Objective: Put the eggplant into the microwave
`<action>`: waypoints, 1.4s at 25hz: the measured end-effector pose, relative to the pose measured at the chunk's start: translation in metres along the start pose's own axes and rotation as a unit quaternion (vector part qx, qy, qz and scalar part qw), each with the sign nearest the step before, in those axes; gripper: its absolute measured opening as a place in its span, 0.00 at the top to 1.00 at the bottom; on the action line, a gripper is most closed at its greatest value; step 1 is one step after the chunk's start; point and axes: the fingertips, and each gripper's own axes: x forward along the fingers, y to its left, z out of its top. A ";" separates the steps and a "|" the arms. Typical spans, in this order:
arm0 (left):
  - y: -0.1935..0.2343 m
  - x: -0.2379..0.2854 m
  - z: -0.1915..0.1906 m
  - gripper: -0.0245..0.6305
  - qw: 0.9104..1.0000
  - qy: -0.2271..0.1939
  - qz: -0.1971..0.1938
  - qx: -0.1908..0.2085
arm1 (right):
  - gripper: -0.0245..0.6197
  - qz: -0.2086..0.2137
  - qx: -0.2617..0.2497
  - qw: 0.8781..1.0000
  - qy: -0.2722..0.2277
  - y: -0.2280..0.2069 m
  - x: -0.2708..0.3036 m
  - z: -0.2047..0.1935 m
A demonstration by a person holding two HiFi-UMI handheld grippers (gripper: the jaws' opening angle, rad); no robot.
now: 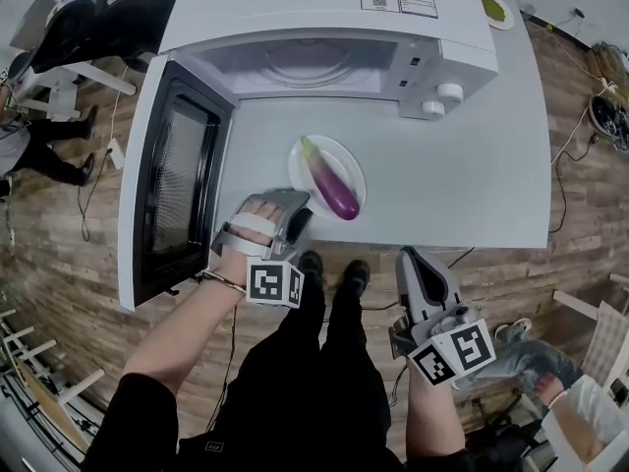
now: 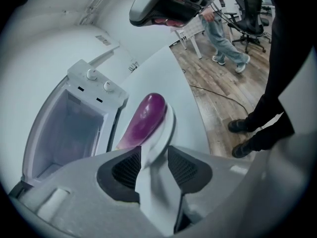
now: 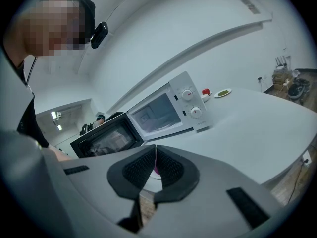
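**A:** What sits on the desk (image 1: 462, 175)?

**B:** A smooth, white, flat-topped desk carries a boxy white microwave (image 1: 324, 18). The microwave has two round knobs (image 1: 449, 92) on its right panel. Its dark-windowed door (image 1: 172, 180) stands swung open at the left, toward the person, so the pale cavity faces the front.

**A:** And the eggplant (image 1: 332, 185)?

**B:** It is glossy purple, long and tapered, with a pale green stem end. It lies on a round white plate (image 1: 346, 165) on the desk, in front of the open cavity and near the desk's front edge. It is outside the microwave.

**A:** How do the grippers stand?

**B:** The left gripper (image 1: 300, 209) is at the plate's near left side. Its jaws are spread wide, with their ribbed black pads on either side of the plate's thin rim, and the pads do not appear to press on the rim. The right gripper (image 1: 411, 259) hangs off the desk's front edge, above the wooden plank floor (image 1: 59, 254). Its jaws are pressed together with nothing between them.

**A:** Is there room to move?

**B:** A broad stretch of bare desk runs from the plate to the right edge.
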 end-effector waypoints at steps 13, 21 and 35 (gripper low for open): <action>0.002 0.006 0.004 0.77 0.996 -0.001 0.028 0.080 | 0.94 -0.006 0.003 1.000 -0.002 0.000 -0.006 -0.001; -0.010 0.009 0.012 0.84 0.995 -0.001 0.006 0.104 | 0.94 -0.007 0.003 1.000 -0.003 0.000 -0.011 -0.001; -0.015 0.016 0.036 0.89 0.990 0.002 0.019 0.143 | 0.94 -0.004 0.008 1.000 0.001 -0.001 -0.020 -0.007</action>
